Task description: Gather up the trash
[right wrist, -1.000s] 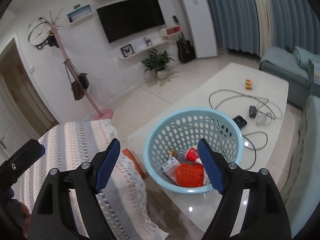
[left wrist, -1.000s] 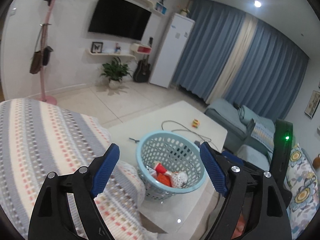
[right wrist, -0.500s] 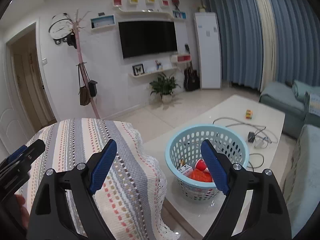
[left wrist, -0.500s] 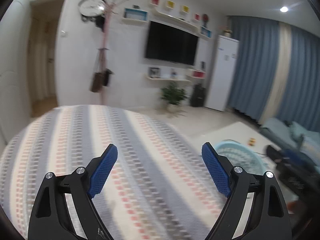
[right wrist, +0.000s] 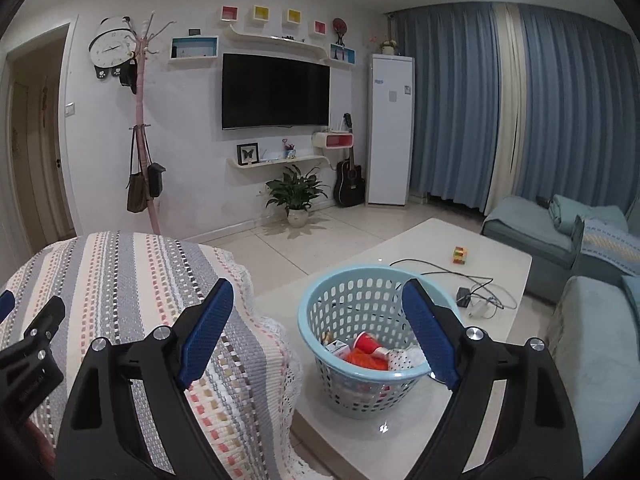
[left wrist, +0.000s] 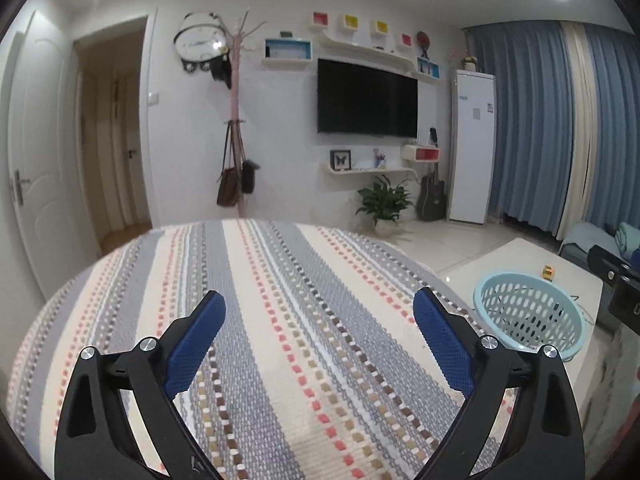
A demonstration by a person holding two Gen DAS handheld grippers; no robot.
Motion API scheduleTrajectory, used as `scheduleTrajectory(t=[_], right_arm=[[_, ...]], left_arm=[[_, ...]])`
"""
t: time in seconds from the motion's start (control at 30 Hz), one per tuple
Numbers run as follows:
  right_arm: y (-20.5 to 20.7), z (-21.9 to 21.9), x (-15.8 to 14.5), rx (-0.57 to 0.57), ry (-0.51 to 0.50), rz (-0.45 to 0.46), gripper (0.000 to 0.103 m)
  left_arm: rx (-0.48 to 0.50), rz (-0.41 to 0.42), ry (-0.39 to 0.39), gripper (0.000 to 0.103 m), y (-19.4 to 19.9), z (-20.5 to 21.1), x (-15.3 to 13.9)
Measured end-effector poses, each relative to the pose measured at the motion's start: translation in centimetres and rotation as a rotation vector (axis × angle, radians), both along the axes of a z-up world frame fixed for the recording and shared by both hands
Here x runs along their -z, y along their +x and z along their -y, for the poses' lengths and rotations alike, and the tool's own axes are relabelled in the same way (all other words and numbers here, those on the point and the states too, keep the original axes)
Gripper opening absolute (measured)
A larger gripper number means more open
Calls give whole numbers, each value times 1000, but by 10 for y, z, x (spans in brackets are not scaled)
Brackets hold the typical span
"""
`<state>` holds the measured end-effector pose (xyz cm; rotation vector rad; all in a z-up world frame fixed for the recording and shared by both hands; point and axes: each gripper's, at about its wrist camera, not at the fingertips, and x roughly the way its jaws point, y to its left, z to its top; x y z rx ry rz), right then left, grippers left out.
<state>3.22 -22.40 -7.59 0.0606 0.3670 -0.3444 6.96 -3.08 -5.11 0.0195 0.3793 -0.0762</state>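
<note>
A light blue perforated basket [right wrist: 362, 304] stands on the white coffee table [right wrist: 420, 240]. It holds trash: a red cup [right wrist: 367, 342], an orange piece [right wrist: 360, 358] and a spotted white item [right wrist: 406, 358]. My right gripper [right wrist: 318, 324] is open and empty, raised above the basket's near left side. My left gripper [left wrist: 320, 340] is open and empty over the striped cloth [left wrist: 280, 300]. The basket also shows in the left wrist view [left wrist: 528, 316], far right.
A striped woven cloth [right wrist: 132, 280] covers furniture left of the table. Cables and a charger [right wrist: 466, 294] and a small colourful cube [right wrist: 460, 255] lie on the table. Blue sofas [right wrist: 532, 228] stand at the right. The left gripper's body [right wrist: 28, 344] shows at the left edge.
Both grippers have risen and pulled back from the basket. The left one has swung left, from over the basket to over the striped cloth. Both stay open.
</note>
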Motion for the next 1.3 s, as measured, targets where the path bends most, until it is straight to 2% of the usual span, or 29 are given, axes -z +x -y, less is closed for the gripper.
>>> scheduleTrajectory(t=[0.17, 0.33, 0.53, 1.3], right_arm=[[-3, -6, 3, -16, -16, 17, 84], [-3, -10, 6, -36, -20, 18, 85], [-1, -15, 8, -46, -26, 13, 85], [0, -9, 5, -35, -16, 1, 88]], left_arm=[[18, -25, 5, 93, 1, 3, 8], [18, -14, 23, 95, -1, 6, 10], [12, -22, 4, 95, 3, 1, 10], [-11, 2, 21, 95, -4, -2, 8]])
